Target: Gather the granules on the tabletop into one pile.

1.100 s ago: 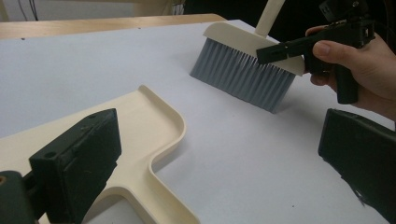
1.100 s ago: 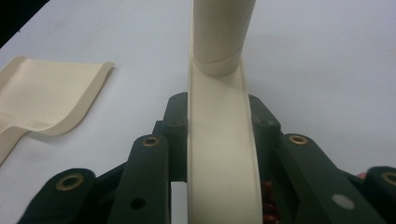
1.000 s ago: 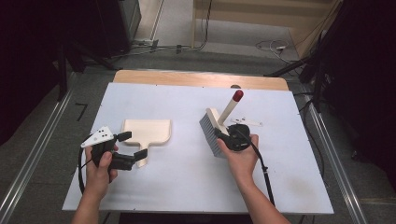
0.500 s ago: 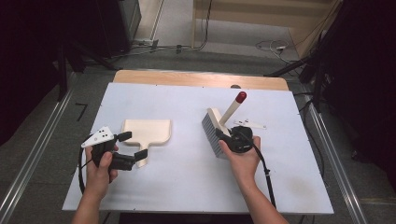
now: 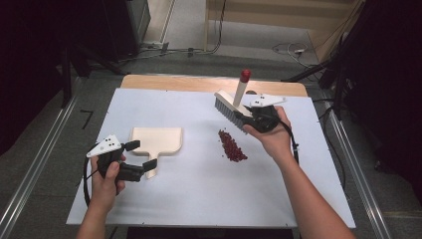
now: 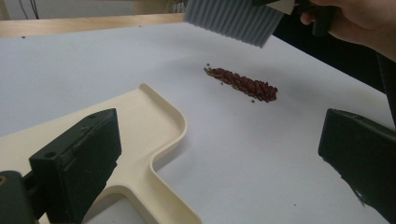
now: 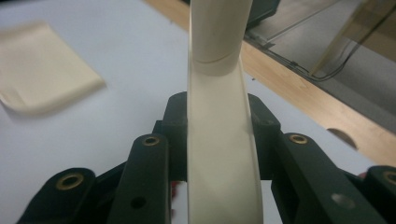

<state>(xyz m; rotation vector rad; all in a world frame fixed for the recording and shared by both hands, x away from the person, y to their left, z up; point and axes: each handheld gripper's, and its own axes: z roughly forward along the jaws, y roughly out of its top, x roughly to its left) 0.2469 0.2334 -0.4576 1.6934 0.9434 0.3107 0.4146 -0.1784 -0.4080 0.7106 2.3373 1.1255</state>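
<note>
A cream dustpan [image 5: 157, 139] [image 6: 140, 121] lies flat on the white table [image 5: 199, 199]. My left gripper [image 5: 142, 157] [image 6: 215, 140] is open, one jaw over the pan's near corner and the other off to the side, with the pan's handle [image 5: 151, 168] between them, untouched. A short line of dark red beans [image 5: 231, 145] [image 6: 243, 84] lies right of the pan. My right gripper [image 5: 249, 117] [image 7: 219, 135] is shut on the cream handle of a brush [image 5: 241, 92] [image 7: 219, 154], held in the air beyond the beans. Its grey bristles [image 5: 226, 110] [image 6: 231, 21] point down and left; the handle ends in a red tip [image 5: 245, 74].
A wooden strip [image 5: 189, 82] runs along the table's far edge. Metal rails [image 5: 35, 164] flank the table on both sides, with cables on the floor behind. Bare white surface stretches in front of the beans toward the near edge.
The right gripper has lifted the brush off the table and carried it toward the far edge, uncovering the line of beans. The left gripper and dustpan have stayed put.
</note>
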